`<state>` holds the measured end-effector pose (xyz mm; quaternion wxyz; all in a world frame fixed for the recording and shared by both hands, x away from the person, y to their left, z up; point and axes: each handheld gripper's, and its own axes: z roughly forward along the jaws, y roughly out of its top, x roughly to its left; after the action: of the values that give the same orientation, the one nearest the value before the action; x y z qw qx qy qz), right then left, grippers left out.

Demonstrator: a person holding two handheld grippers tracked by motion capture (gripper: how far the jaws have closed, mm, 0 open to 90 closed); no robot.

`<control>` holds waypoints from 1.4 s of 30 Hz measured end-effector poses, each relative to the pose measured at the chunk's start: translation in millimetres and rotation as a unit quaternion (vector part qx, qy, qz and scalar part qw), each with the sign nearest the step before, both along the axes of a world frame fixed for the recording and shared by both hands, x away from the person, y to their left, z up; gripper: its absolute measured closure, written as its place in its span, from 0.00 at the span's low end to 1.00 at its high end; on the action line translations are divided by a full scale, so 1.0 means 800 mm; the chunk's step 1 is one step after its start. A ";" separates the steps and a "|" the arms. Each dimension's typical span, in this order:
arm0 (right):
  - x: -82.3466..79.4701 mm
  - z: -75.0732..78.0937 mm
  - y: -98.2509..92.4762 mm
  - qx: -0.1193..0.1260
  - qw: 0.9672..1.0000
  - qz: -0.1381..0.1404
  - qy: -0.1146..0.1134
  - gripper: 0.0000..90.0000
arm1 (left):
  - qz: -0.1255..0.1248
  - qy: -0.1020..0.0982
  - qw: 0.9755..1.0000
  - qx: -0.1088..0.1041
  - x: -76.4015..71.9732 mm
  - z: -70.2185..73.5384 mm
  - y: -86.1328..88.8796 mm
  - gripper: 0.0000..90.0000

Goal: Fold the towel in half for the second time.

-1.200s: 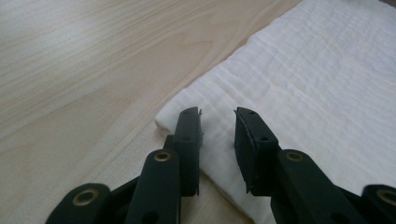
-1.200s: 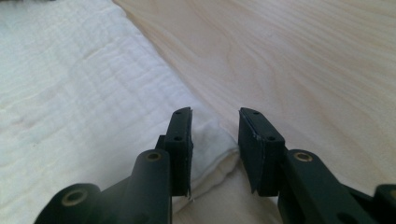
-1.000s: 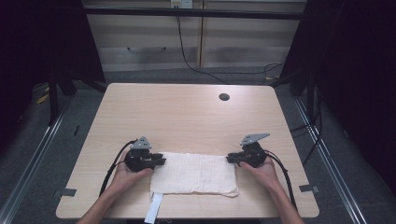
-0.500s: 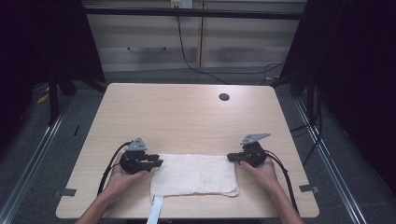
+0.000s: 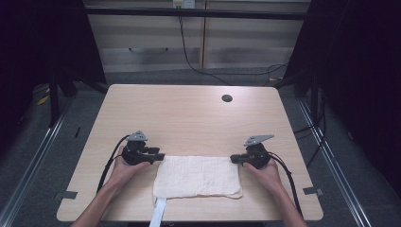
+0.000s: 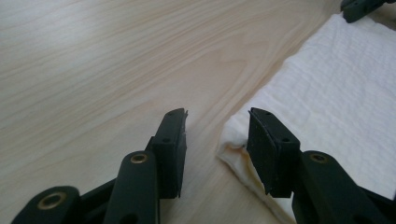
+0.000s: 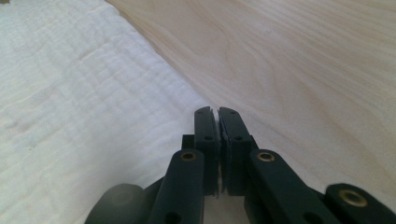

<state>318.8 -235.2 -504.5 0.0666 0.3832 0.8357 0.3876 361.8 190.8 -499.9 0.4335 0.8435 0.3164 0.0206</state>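
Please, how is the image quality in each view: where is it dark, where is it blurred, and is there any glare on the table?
High view: even light on the table, no strong glare, dark surroundings, sharp white cloth. Left gripper view: the left gripper is sharp, the cloth's far end soft, a pale sheen on the wood. Right gripper view: the right gripper is crisp; a blurred dark blob sits at the bottom edge.

Left gripper (image 5: 160, 156): black body, grey three-cornered plate on top, black cable looping back along forearm. Right gripper (image 5: 232, 159): same black build, grey three-cornered plate, black cable trailing toward table edge. Jaws in gripper views: flat black rectangular pads with small dimpled holes, matte black link arms, brass-coloured rivets at pivots. Right pads show thin pale line along inner edges. Forearms bare, no sleeves, no gloves.
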 end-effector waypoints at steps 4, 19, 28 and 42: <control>0.000 0.000 0.000 -0.002 1.000 0.000 0.000 0.97 | 0.005 -0.006 1.000 -0.017 -0.002 0.007 -0.001 0.61; 0.000 0.000 0.000 -0.001 1.000 0.000 0.000 0.97 | -0.015 -0.013 0.999 0.035 -0.007 -0.006 -0.020 0.57; 0.000 0.000 0.001 0.001 1.000 -0.005 0.000 0.97 | -0.036 -0.036 0.997 0.050 -0.019 -0.006 -0.025 0.87; 0.000 0.005 0.005 0.018 1.000 -0.010 -0.011 0.97 | -0.018 -0.012 0.999 0.033 -0.014 -0.004 -0.018 0.94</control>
<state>318.9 -231.0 -500.3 0.0726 0.3886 0.8238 0.4063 350.7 176.7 -503.2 0.4093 0.8628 0.2948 0.0329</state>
